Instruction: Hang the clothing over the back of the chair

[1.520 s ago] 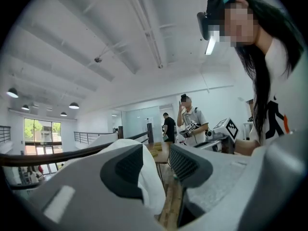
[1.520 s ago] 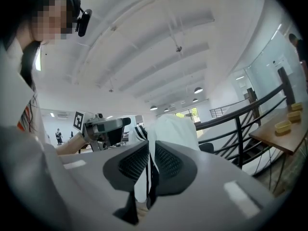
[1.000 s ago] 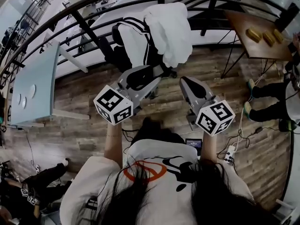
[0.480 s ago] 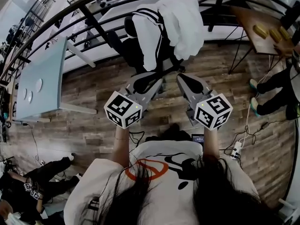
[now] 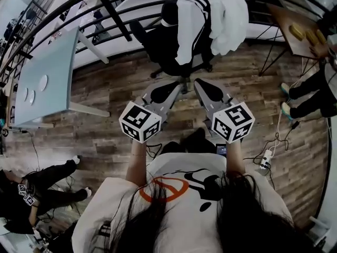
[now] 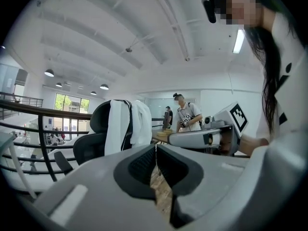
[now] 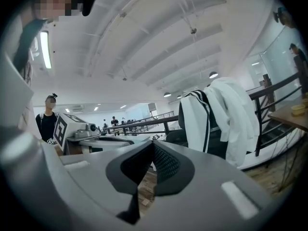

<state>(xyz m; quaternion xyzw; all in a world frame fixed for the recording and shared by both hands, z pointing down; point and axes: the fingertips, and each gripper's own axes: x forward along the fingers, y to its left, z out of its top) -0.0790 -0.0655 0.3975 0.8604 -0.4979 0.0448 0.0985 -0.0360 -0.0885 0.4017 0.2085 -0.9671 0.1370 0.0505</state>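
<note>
White clothing (image 5: 213, 20) with black stripes, draped over the back of the black chair (image 5: 158, 44) at the far middle and hanging down it. Both on the plank floor (image 5: 105, 94), just near of a dark railing (image 5: 113, 7).

Left tongs (image 6: 155, 149): pressed together after just closing, clamped on nothing, only floor showing past the tips. Right tongs (image 7: 153, 147): likewise together, gripping nothing. Held side by side near the person, pointing toward the chair, well apart from it.

Black-and-white square code patterns on each marker cube (image 5: 139, 121). An orange ring and black shapes printed on the person's white shirt (image 5: 174, 186).

Pale worktop (image 5: 45, 80) at the left. Wooden worktop (image 5: 287, 20) at the far right, carrying yellow blocks (image 5: 297, 32).
</note>
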